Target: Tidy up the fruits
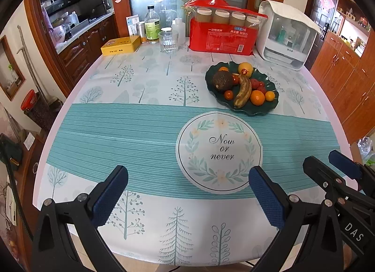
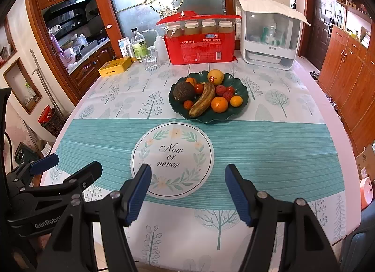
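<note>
Your left tool (image 1: 187,192) and right tool (image 2: 187,190) are both spread wide and hold nothing. The fruits sit in the green plate (image 2: 241,89) far back on the table (image 2: 281,136). The banana (image 2: 202,101) looks soft (brown spots), so pinch its middle gently. The small tomatoes (image 2: 188,104) will roll.

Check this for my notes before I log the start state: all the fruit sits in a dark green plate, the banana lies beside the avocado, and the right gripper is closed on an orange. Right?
One error: the right gripper holds nothing; its fingers stand apart over the tablecloth, as the right wrist view shows. The banana does lie beside the avocado in the dark green plate.
</note>
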